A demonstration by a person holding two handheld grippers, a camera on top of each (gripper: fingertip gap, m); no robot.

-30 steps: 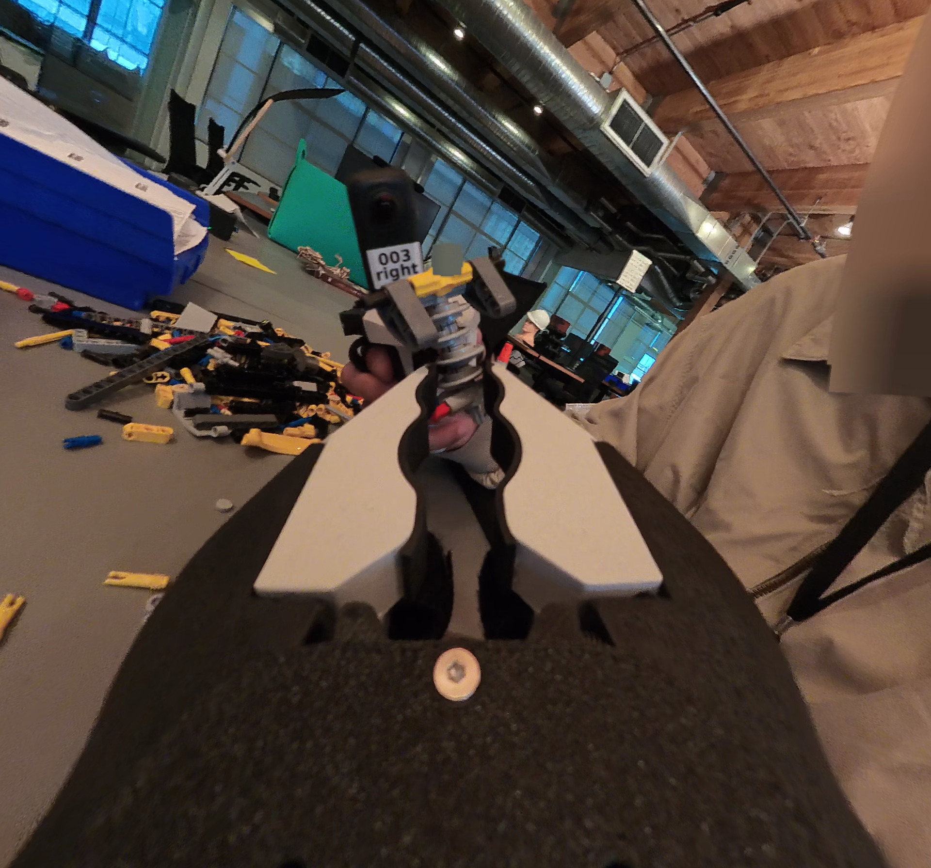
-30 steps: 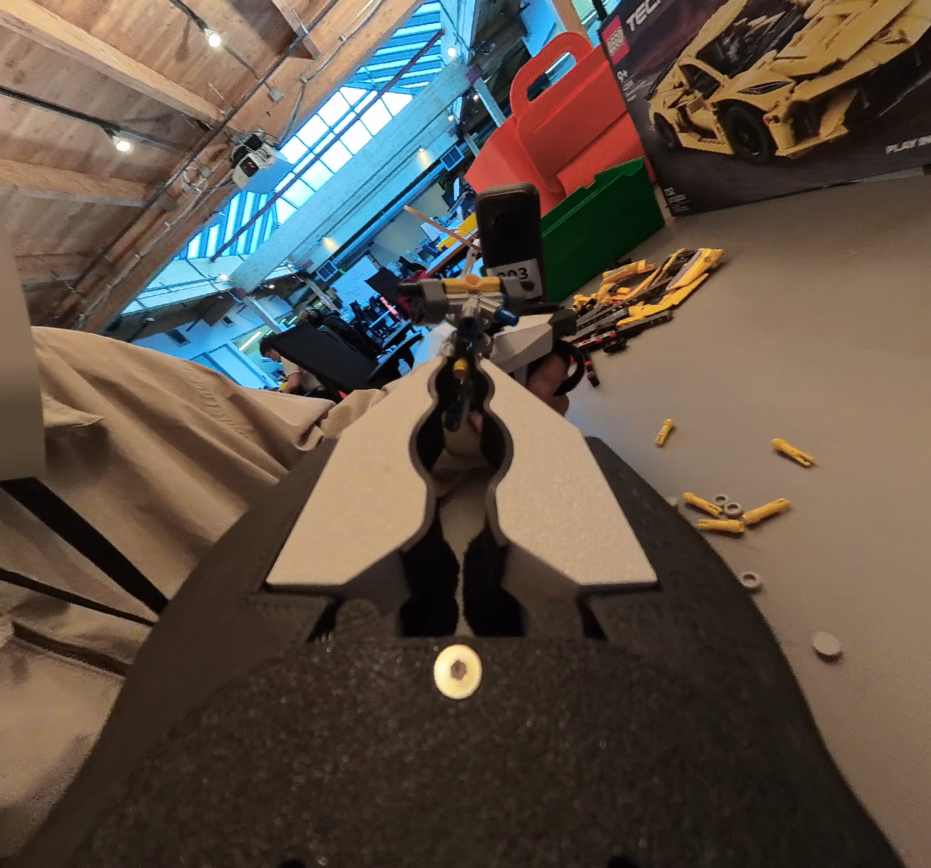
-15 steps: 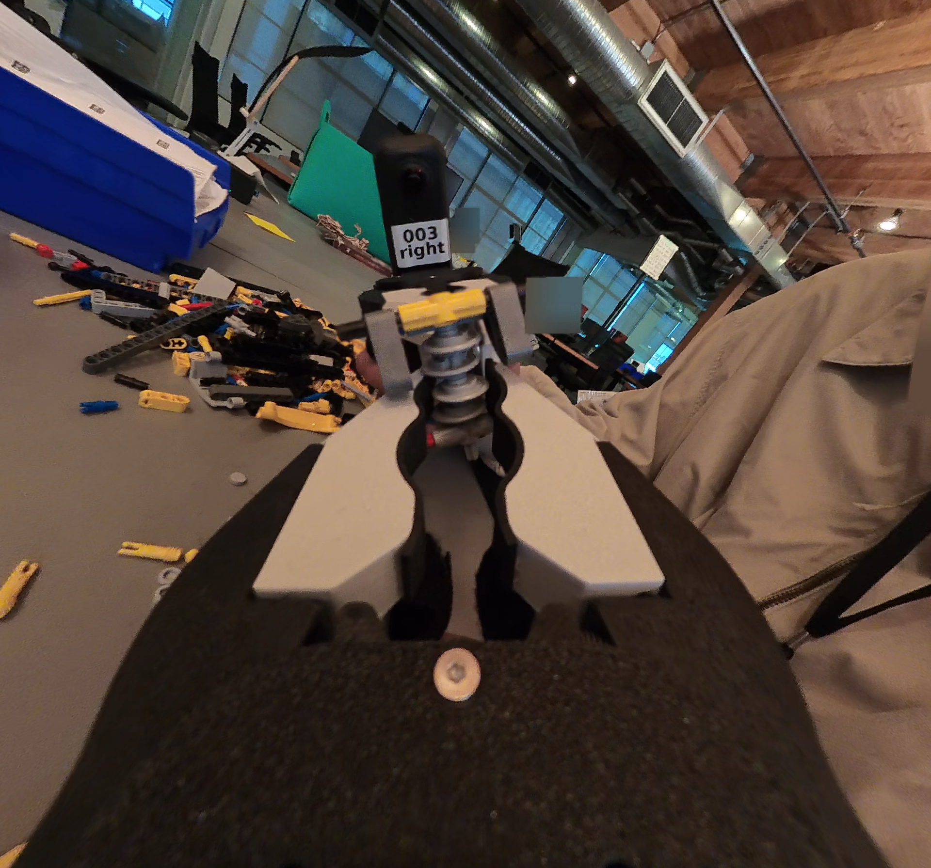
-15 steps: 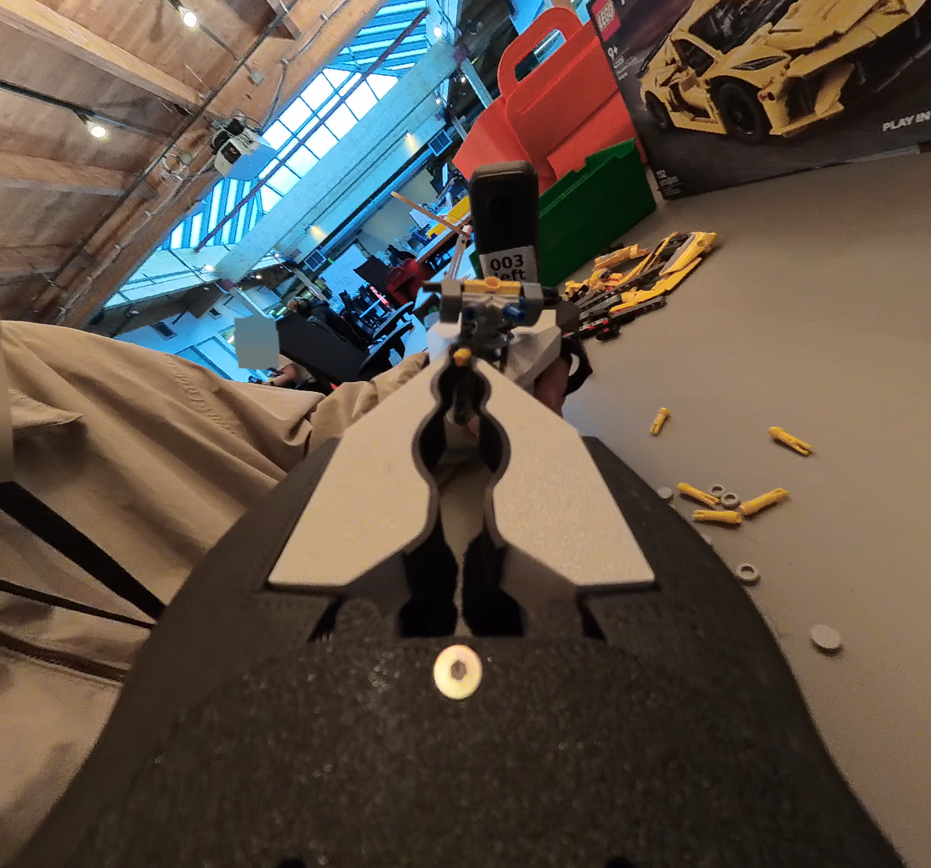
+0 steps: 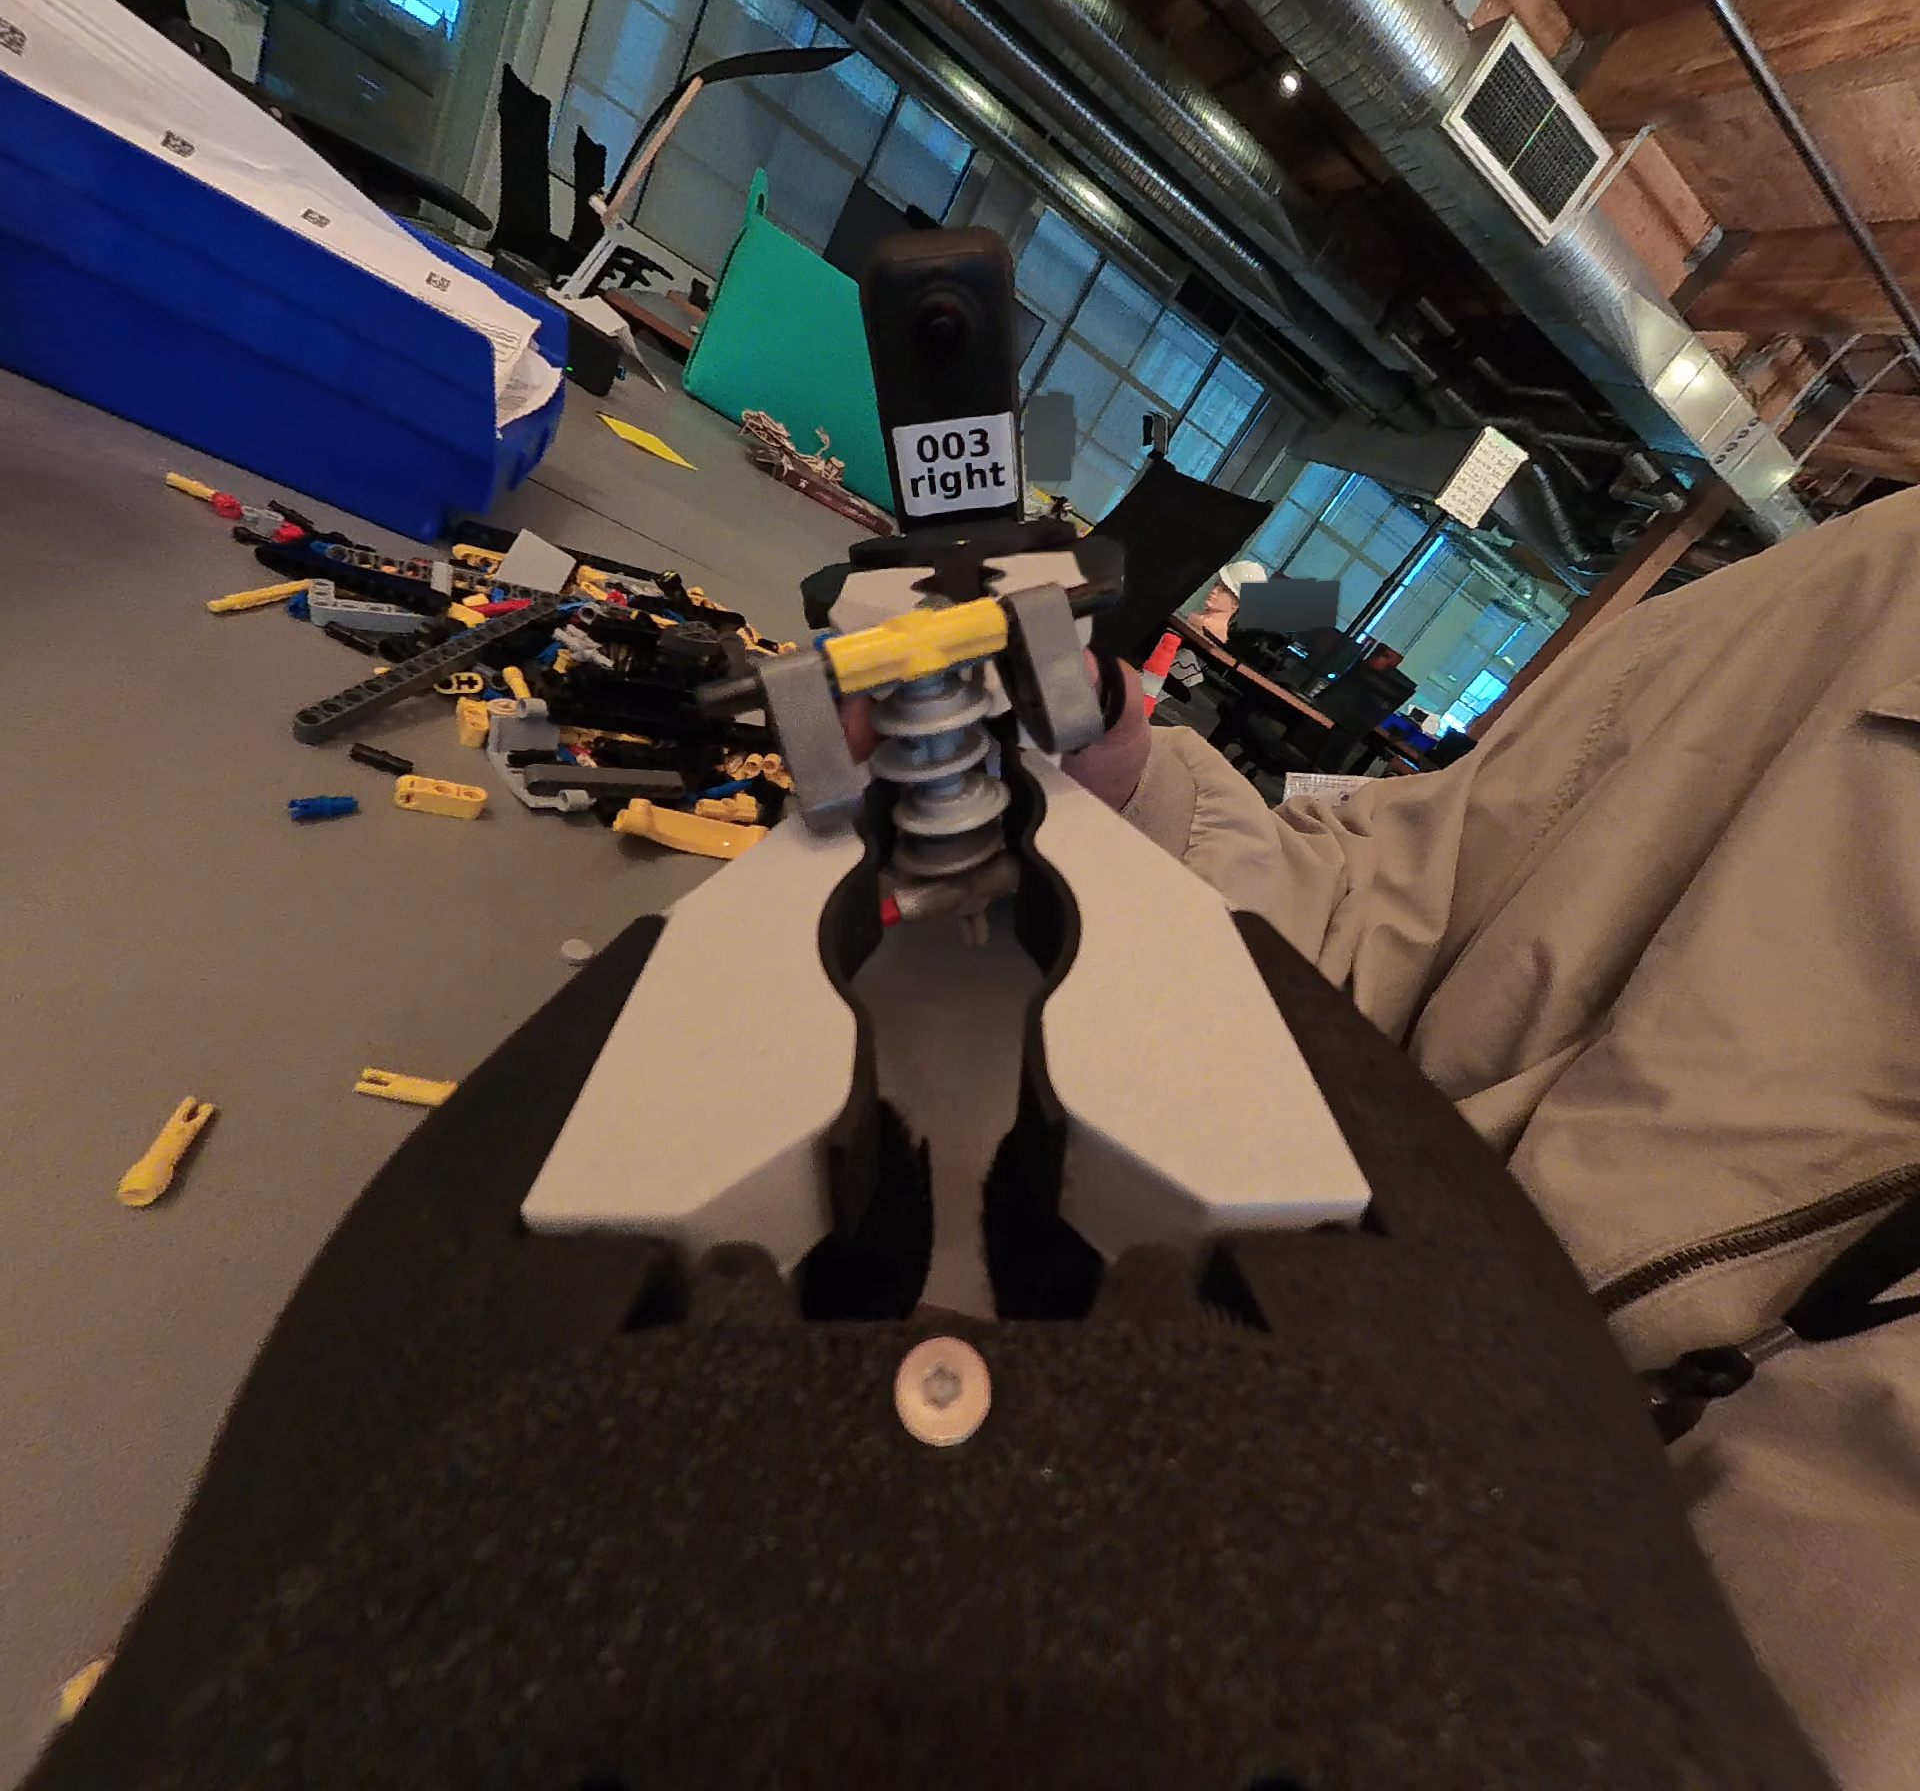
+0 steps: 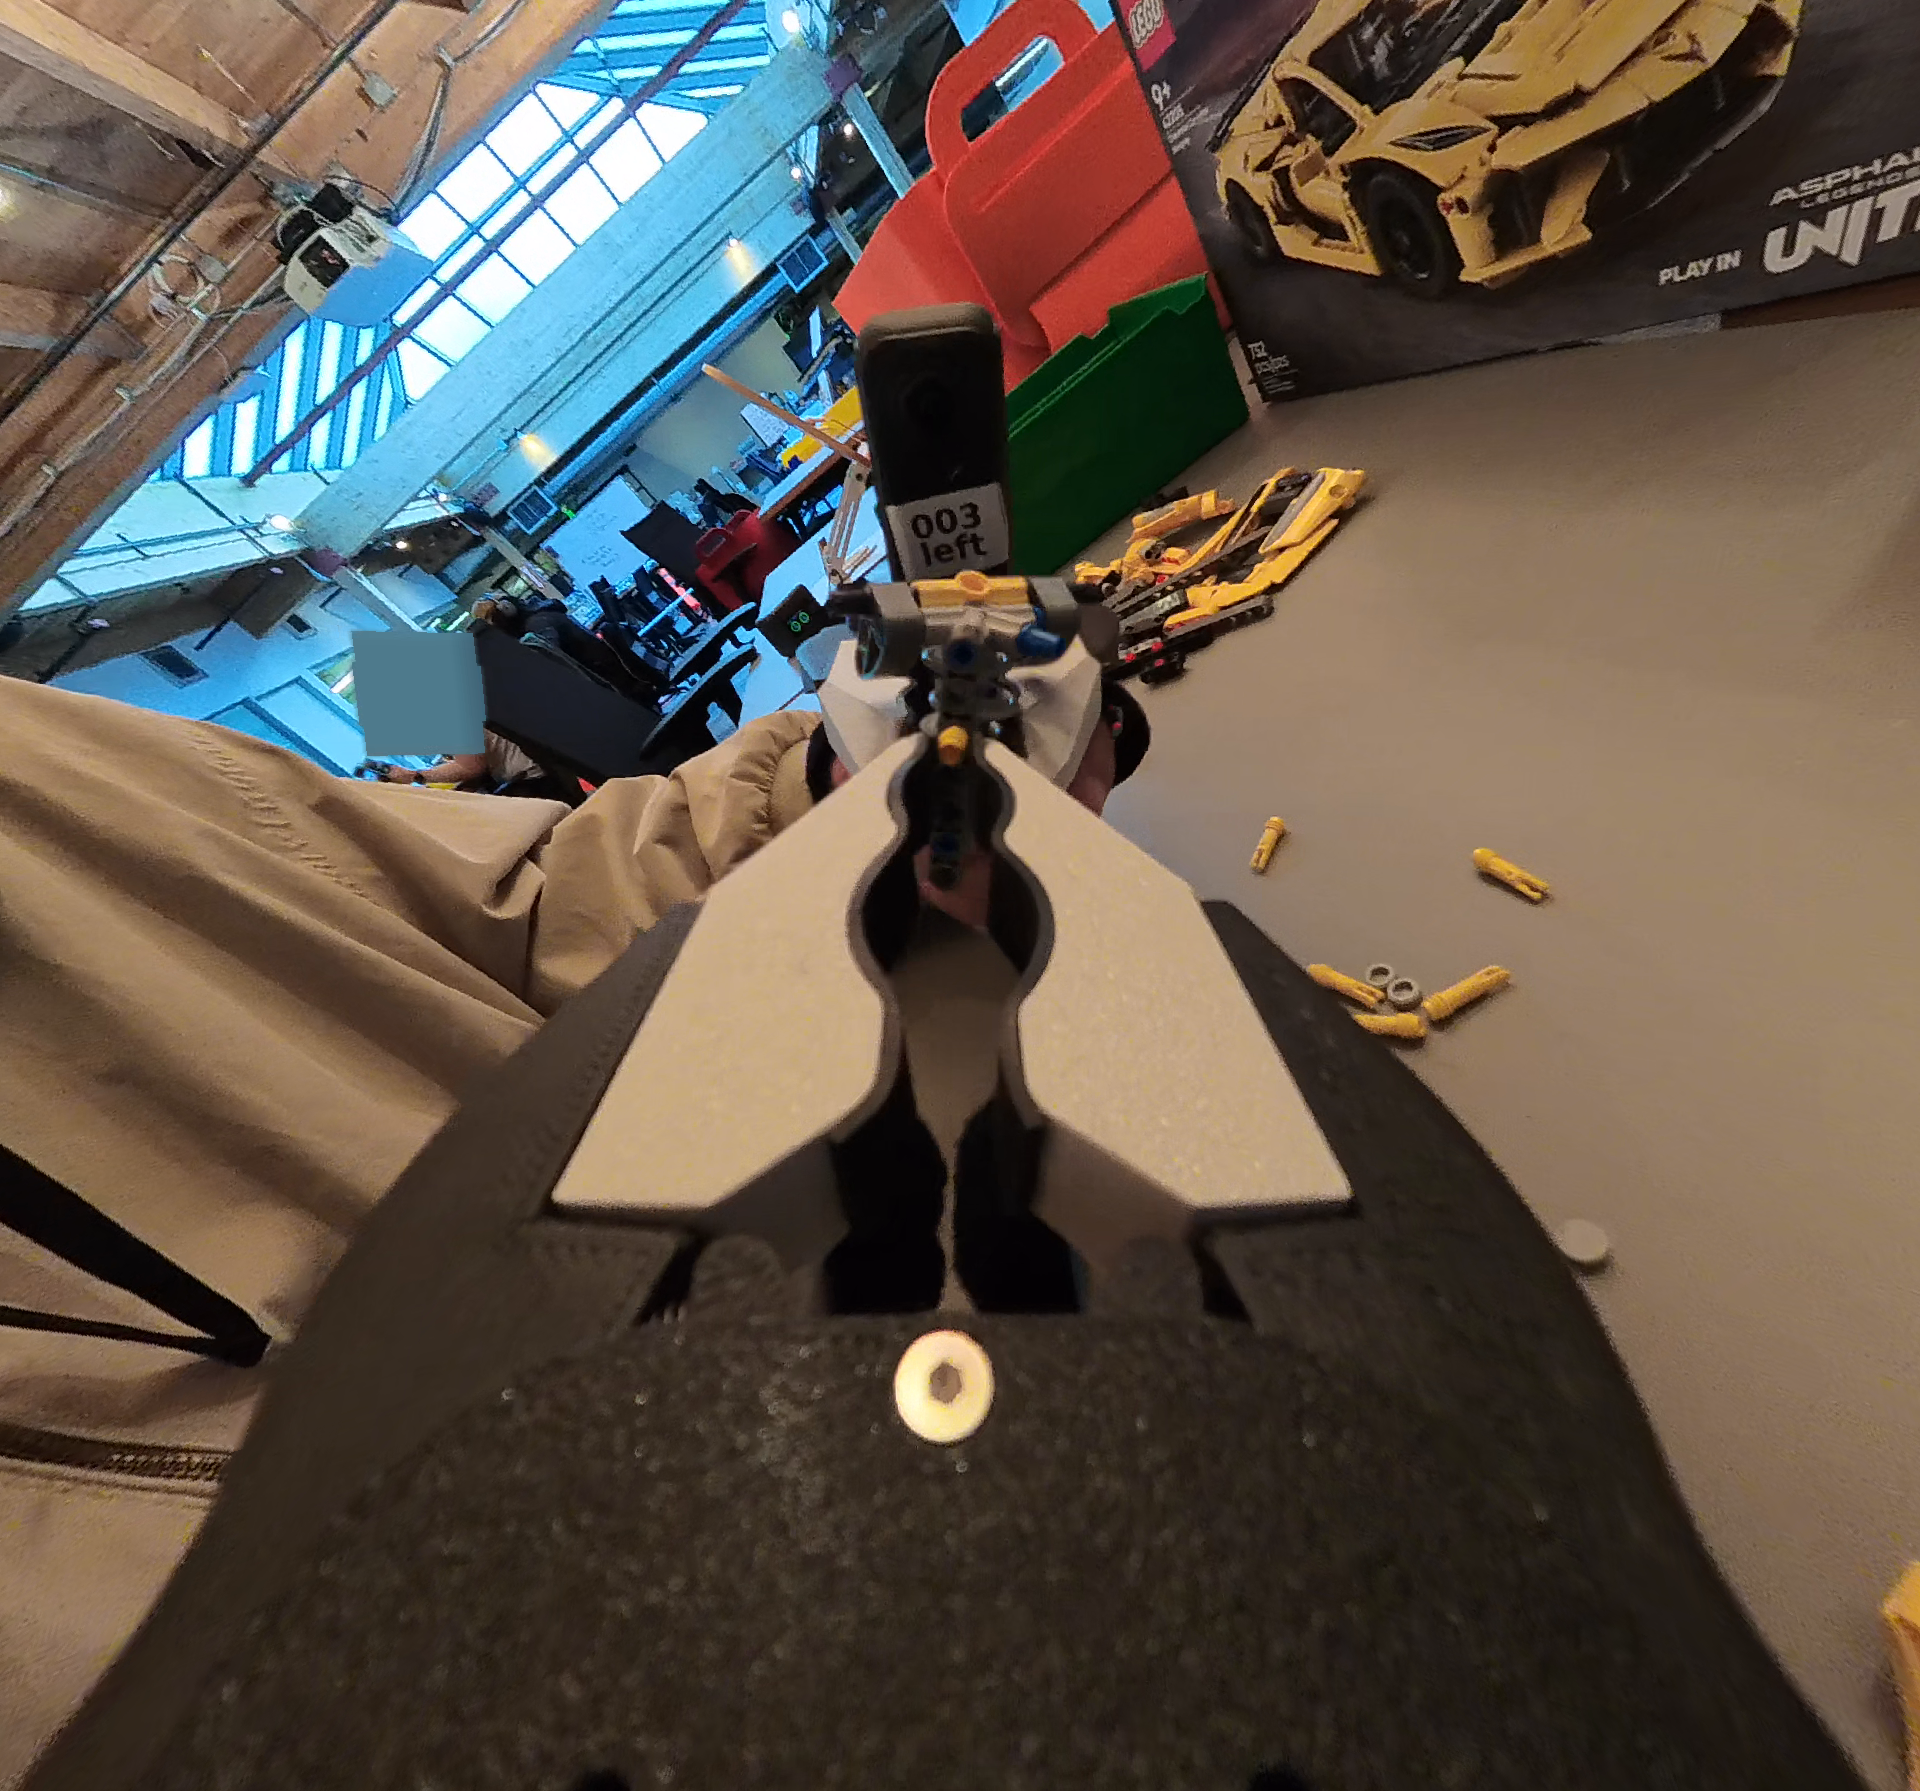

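My left gripper is shut on the grey coil spring of a small brick-built assembly with a yellow cross piece and grey arms on both sides. It is held up above the grey table. My right gripper is shut on a thin black axle with a yellow tip that runs into the same assembly. The two grippers face each other closely. Each shows behind the assembly in the other's view: the right gripper and the left gripper.
A pile of loose black and yellow pieces lies left, before a blue bin. A set box, a red bin, a green bin and a part-built yellow car stand right. A person's beige jacket is close. Both grippers' tips are close together, under 4 cm apart.
Both grippers stay shut and have drawn a little closer together. The assembly has turned so its yellow cross piece sits more level, and both views have tipped down toward the table.
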